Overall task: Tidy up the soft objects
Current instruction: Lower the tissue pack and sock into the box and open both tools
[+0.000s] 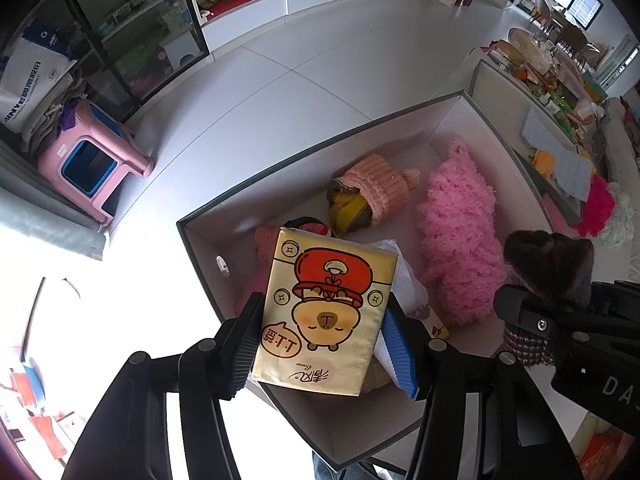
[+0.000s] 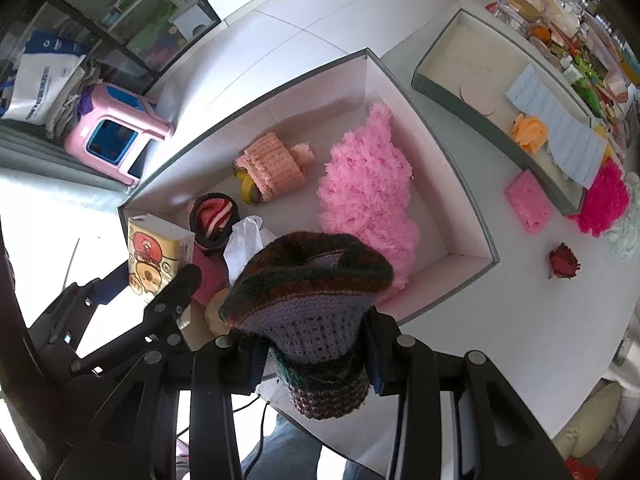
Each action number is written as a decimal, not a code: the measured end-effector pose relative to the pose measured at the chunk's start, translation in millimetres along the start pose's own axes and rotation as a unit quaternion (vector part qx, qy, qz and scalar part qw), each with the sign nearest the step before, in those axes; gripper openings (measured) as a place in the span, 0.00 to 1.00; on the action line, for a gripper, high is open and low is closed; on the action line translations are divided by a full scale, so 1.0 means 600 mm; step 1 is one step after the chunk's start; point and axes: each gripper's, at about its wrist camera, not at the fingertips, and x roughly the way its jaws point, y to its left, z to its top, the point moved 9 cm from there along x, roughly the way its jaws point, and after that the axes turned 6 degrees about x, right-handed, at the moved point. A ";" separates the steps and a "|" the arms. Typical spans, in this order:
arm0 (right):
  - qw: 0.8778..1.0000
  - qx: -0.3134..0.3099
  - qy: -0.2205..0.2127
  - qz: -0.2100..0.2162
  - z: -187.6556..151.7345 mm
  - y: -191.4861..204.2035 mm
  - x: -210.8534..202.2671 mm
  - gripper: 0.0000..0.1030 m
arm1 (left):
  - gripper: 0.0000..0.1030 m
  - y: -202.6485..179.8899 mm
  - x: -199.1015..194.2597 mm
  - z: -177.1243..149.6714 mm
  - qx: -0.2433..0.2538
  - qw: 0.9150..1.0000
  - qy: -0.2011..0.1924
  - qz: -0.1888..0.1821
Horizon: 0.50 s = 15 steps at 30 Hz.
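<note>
White tabletop (image 2: 460, 280) carries the open box (image 2: 472, 216). Left gripper (image 1: 320, 330) clamps a tissue pack (image 1: 326, 312) over the box's near left corner; right gripper (image 2: 316, 350) clamps a knitted hat (image 2: 308, 280) above its near edge. Stowed: pink fluffy item (image 2: 368, 192), peach knit (image 2: 272, 166). Outstanding: pink sponge (image 2: 528, 202), magenta pompom (image 2: 604, 200), at right.

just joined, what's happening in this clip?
A person is sorting soft items into a big white box on the table. The left hand-held gripper is shut on a yellow cartoon tissue pack, held above the box's near left corner. The right hand-held gripper is shut on a dark striped knit piece, also above the box. Already inside: a fluffy pink item, a peach knit piece and a loose white tissue. A pink sponge and a dried red flower lie outside on the table.
</note>
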 end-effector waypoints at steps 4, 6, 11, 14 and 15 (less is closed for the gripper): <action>1.000 0.004 0.002 0.001 0.006 0.000 0.008 0.41 | 0.57 0.000 0.005 0.001 0.005 1.000 0.006 0.005; 1.000 0.007 0.004 0.003 0.008 -0.001 0.014 0.41 | 0.57 0.001 0.009 0.001 0.004 1.000 0.009 0.007; 1.000 0.010 0.009 0.007 0.007 -0.001 0.025 0.42 | 0.57 -0.001 0.017 0.001 0.002 1.000 0.018 0.010; 1.000 0.013 0.011 0.007 0.006 -0.004 0.031 0.42 | 0.57 -0.003 0.019 0.002 0.003 1.000 0.019 0.010; 1.000 0.013 0.012 0.007 0.006 -0.004 0.033 0.42 | 0.57 -0.005 0.019 0.002 0.002 1.000 0.018 0.007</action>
